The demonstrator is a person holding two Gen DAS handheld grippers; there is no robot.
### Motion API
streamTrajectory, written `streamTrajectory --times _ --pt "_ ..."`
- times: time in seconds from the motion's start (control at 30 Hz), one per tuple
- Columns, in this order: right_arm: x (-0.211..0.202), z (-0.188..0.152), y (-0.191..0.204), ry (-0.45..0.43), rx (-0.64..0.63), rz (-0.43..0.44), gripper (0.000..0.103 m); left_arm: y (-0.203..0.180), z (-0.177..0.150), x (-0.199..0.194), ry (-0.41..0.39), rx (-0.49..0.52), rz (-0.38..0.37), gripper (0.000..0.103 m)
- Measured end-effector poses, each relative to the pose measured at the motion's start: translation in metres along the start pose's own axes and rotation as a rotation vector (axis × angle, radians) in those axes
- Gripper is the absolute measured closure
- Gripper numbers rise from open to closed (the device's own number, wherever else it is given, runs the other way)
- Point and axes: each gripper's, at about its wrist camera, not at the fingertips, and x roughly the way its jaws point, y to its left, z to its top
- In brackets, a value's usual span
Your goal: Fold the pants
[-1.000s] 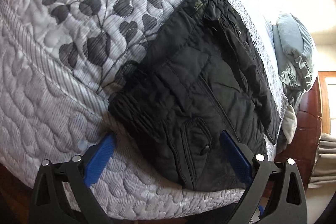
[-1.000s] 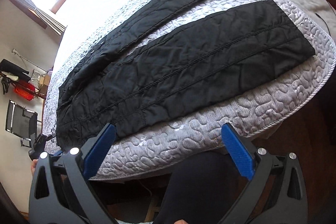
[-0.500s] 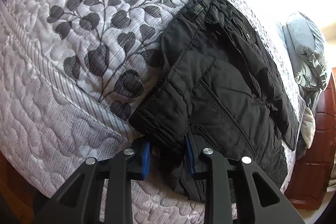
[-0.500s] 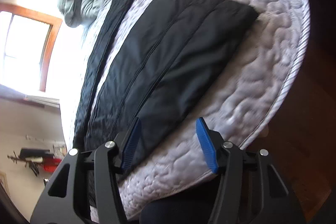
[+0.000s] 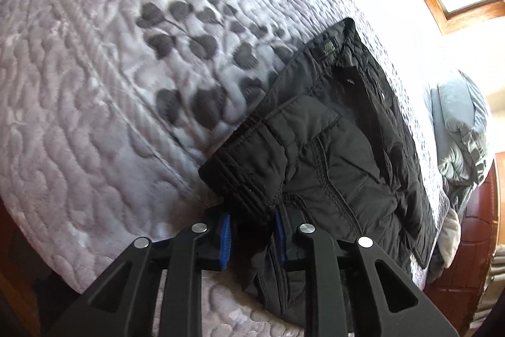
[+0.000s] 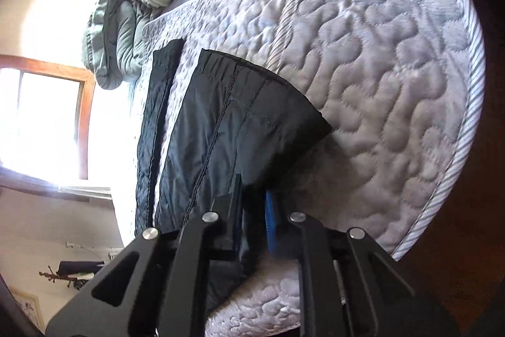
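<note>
Both grippers (image 5: 252,229) (image 6: 254,220) newly clamped on pants (image 5: 331,147)

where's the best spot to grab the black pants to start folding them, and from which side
Grip the black pants along the long edge nearest the mattress side: one pinch at the waistband corner, one near the leg hem. They lie flat with that edge at the bed's rim, so coming in low from there gets a finger under it. The left gripper and right gripper have just been closing there, fabric between their jaws.
</note>
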Motion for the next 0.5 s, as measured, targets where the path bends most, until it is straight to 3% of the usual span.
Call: streamTrajectory --times 0.2,0.37,0.47,0.5 --pt "0.012 -0.047 0.018 0.075 -0.085 -0.075 0.097 0.064 0.025 -0.031 -0.084 -0.137 0.030 0.082" --pt "0.017 -0.062 0.010 0.105 -0.094 -0.116 0.096 0.075 0.028 -0.033 -0.095 -0.145 0.020 0.082" --pt "0.010 -0.061 0.017 0.135 -0.127 -0.105 0.079 0.077 0.032 -0.039 -0.078 -0.120 0.010 0.072" --pt "0.005 -0.058 0.021 0.142 -0.140 -0.116 0.050 0.077 0.034 -0.047 -0.086 -0.097 0.033 0.062"
